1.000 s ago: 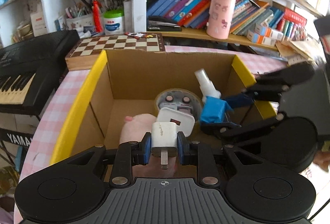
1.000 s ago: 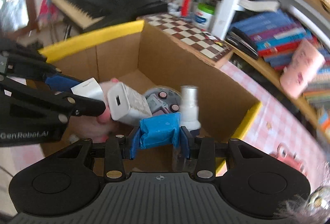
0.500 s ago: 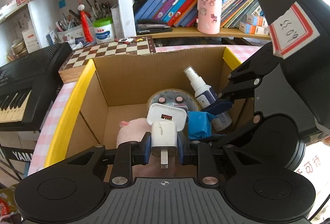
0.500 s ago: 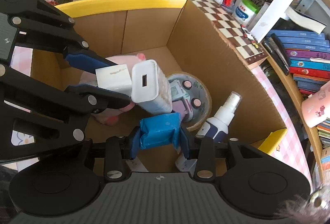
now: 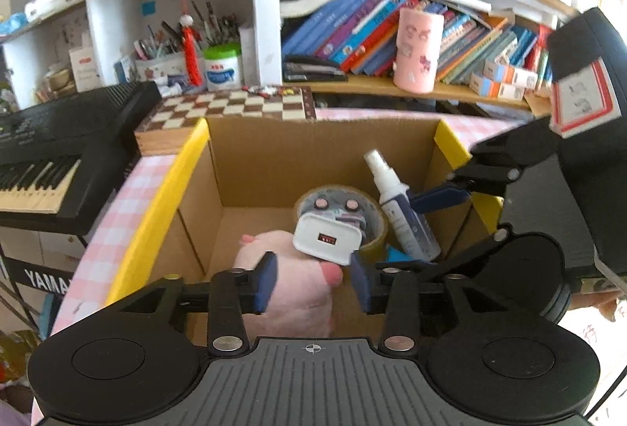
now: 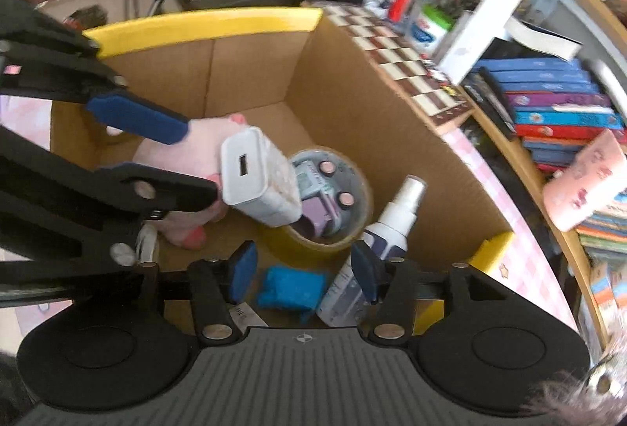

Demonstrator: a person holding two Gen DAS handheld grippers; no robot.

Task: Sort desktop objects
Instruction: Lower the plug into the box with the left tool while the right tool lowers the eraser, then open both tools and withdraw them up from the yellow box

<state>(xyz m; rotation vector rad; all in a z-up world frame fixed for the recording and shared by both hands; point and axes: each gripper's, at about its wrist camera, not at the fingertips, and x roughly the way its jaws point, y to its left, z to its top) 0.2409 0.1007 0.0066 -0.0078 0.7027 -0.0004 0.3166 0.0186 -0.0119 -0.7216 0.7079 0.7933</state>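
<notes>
Cardboard box (image 5: 266, 167): I am working both grippers over its open top, since this is where I am collecting the desk's loose items; it is filling the centre of both views, its yellow-taped rim (image 6: 203, 24) running along the upper left of the right wrist view.
Plush toy (image 5: 290, 289): it is lying on the box floor at lower centre of the left wrist view, taking up the near left part of the floor.
Spray bottle (image 6: 376, 249): it is leaning against the box's right wall, nozzle up, at lower right of centre.
Tape roll (image 6: 333, 214): it is sitting at mid-floor with small gadgets resting inside its ring.
Left gripper (image 5: 311, 283): its jaws are opening, and I am judging this as the release; nothing is sitting between the pads.
White charger (image 5: 327, 238): it is sitting free just above the left fingertips, tilted, over the toy and tape roll.
Right gripper (image 6: 303, 267): its jaws are opening too, with nothing pinched.
Blue cloth (image 6: 292, 289): it is lying loose on the box floor, seen between and below the right fingers.
Open room: bare floor is showing mainly at the far left corner; I am judging straight up as the clearest way out, minding the walls and the other gripper close by.
</notes>
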